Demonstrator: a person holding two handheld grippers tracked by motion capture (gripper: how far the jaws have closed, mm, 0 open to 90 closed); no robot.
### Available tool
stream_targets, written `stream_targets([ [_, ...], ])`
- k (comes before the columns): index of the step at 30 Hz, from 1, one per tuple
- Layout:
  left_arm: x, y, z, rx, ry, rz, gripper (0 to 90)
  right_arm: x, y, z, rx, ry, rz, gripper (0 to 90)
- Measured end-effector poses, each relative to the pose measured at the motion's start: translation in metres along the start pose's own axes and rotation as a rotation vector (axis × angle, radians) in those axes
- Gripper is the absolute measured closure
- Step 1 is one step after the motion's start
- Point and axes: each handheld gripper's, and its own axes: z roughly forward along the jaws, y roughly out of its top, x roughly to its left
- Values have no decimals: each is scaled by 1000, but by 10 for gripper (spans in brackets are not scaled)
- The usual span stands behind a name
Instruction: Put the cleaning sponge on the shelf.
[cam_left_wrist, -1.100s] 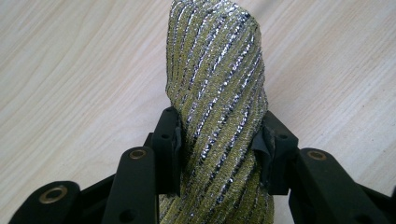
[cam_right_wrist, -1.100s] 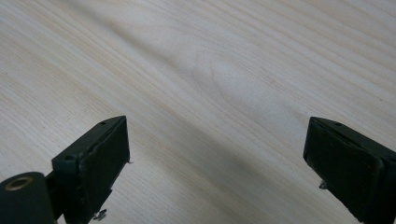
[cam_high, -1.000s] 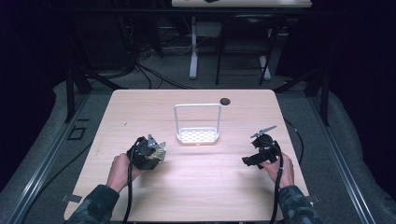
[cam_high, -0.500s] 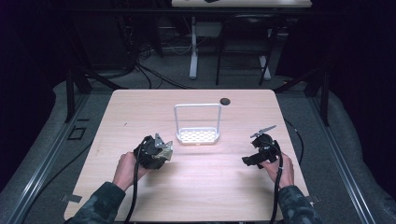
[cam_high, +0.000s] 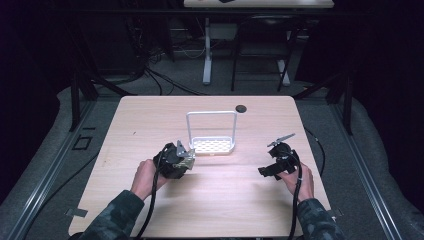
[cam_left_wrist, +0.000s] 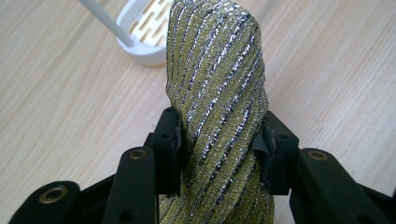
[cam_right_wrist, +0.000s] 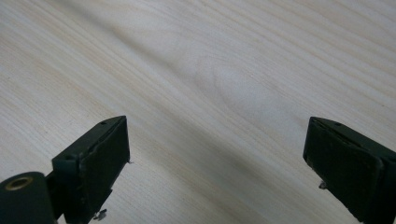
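My left gripper (cam_left_wrist: 219, 135) is shut on a glittery green-and-silver scouring sponge (cam_left_wrist: 217, 88), whose pads press its two sides. In the high view the left gripper (cam_high: 184, 156) holds the sponge (cam_high: 187, 159) just left of a small white rack (cam_high: 212, 145), a perforated tray with a tall wire handle. In the left gripper view the white rack (cam_left_wrist: 140, 42) lies ahead and to the left of the sponge. My right gripper (cam_high: 267, 169) sits low over the table at the right; its jaws stand wide open (cam_right_wrist: 217, 154) over bare wood.
The light wooden table (cam_high: 215, 210) has a small dark round disc (cam_high: 241, 108) near its far edge. Beyond the table stand a white desk leg, cables and dark floor. Black rails run along both sides.
My left gripper has carried the sponge to the right and slightly forward, closer to the white rack. The right gripper has stayed where it was.
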Motion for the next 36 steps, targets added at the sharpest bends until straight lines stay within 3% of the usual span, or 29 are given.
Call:
stream_targets([
  [22, -6, 29, 6, -38, 1, 49, 577, 0, -1, -1, 0, 1, -6, 69],
  [36, -12, 58, 18, -69, -23, 106, 566, 0, -1, -1, -1, 2, -7, 71],
])
